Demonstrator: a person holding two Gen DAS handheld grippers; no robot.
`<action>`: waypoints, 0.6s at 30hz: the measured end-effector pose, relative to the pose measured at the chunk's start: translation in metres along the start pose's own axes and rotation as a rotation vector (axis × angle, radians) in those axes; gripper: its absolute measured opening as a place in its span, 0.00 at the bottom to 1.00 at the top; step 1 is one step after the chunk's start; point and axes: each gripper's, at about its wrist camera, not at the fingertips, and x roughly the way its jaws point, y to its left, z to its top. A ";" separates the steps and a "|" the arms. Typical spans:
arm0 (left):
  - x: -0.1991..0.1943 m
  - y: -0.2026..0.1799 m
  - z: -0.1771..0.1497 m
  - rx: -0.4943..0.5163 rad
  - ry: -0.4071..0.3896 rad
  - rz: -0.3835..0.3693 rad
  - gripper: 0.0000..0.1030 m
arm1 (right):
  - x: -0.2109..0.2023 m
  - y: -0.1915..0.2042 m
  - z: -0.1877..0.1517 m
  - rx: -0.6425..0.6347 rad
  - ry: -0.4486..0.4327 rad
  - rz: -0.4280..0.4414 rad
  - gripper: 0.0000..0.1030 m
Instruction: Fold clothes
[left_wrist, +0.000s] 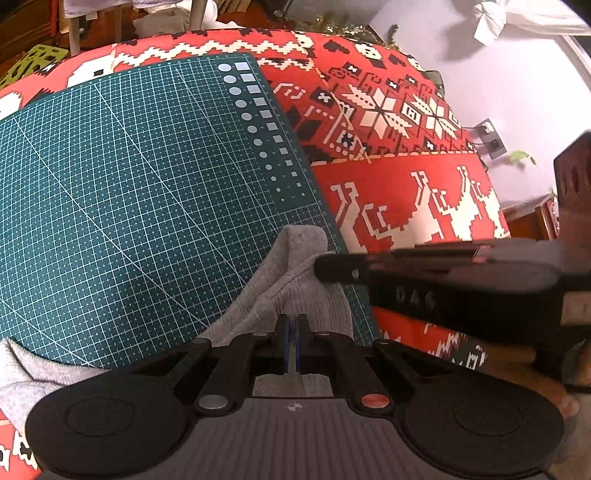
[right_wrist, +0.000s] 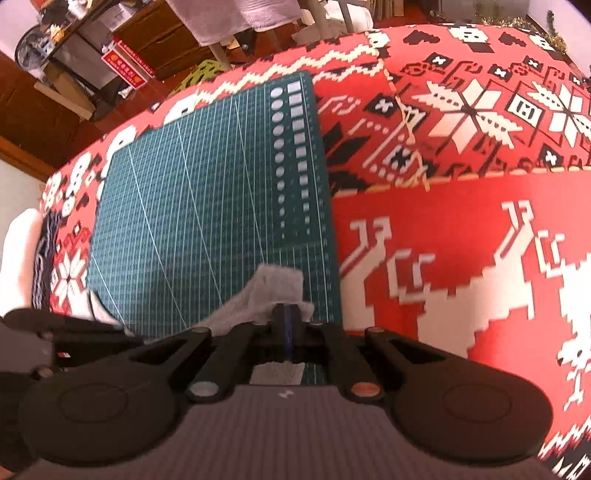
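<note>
A grey knit garment (left_wrist: 291, 280) lies bunched at the near right corner of the green cutting mat (left_wrist: 129, 184). My left gripper (left_wrist: 292, 325) is shut on a fold of this grey cloth, fingers pressed together. The right gripper (left_wrist: 325, 267) reaches in from the right, its tip against the same cloth. In the right wrist view, the right gripper (right_wrist: 289, 314) is shut on an edge of the grey garment (right_wrist: 273, 291), lifted a little over the mat (right_wrist: 207, 192). The left gripper's body (right_wrist: 33, 332) shows at the left edge.
The mat lies on a red, white and black patterned tablecloth (left_wrist: 406, 192) that spreads out to the right. Beyond the table's far edge stand wooden furniture (right_wrist: 155, 40), a chair frame and hanging white cloth (right_wrist: 236, 14). A white wall (left_wrist: 517, 74) is at the right.
</note>
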 end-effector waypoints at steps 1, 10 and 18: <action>0.000 0.000 0.000 -0.003 -0.002 -0.001 0.02 | -0.001 0.000 0.002 -0.002 -0.012 -0.008 0.01; -0.010 0.000 -0.006 -0.025 -0.016 -0.003 0.02 | -0.009 0.003 0.003 -0.019 -0.021 0.018 0.01; -0.032 -0.002 -0.027 -0.074 -0.017 0.082 0.02 | -0.010 -0.002 0.024 -0.027 -0.049 0.052 0.01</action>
